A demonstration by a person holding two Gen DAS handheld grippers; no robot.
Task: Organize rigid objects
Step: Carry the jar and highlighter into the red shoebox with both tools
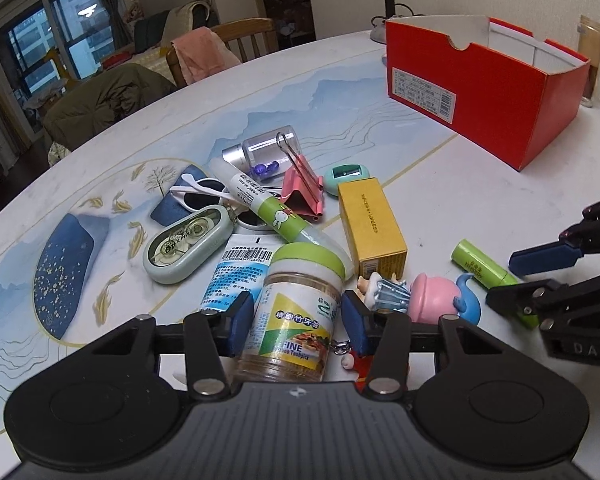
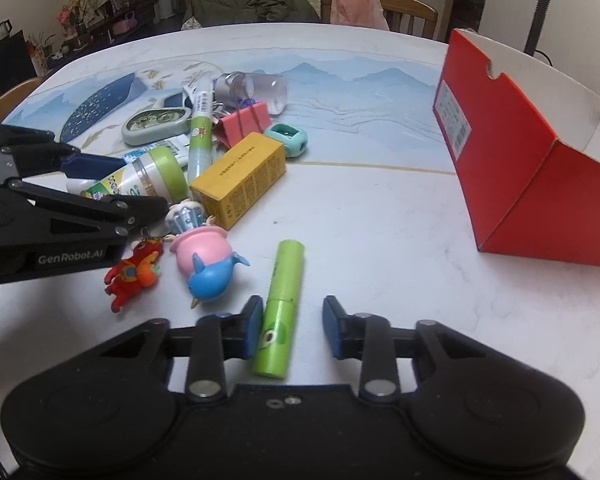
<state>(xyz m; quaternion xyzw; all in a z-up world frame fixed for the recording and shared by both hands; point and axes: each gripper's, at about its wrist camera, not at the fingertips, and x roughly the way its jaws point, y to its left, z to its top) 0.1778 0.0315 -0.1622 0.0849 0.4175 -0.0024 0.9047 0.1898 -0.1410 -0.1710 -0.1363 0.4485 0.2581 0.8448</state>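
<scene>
My left gripper (image 1: 298,320) is shut on a toothpick jar (image 1: 296,312) with a green lid, a blue pad against each side of it; the jar lies tilted in a pile of small items. In the right wrist view my right gripper (image 2: 288,320) is open and straddles a green tube (image 2: 282,308) lying on the table. The tube touches the left pad, and a gap shows before the right pad (image 2: 332,328). A yellow box (image 1: 370,224) and a pink-and-blue figurine (image 1: 432,298) lie between the two grippers. An open red box (image 1: 488,92) stands at the far right.
The pile also holds a tape dispenser (image 1: 188,248), a white-and-green glue tube (image 1: 268,208), white sunglasses (image 1: 196,196), a pink binder clip (image 1: 302,194), a teal sharpener (image 1: 346,174), a clear bottle (image 1: 266,152) and a red plush keychain (image 2: 132,272). Chairs stand beyond the table's far edge.
</scene>
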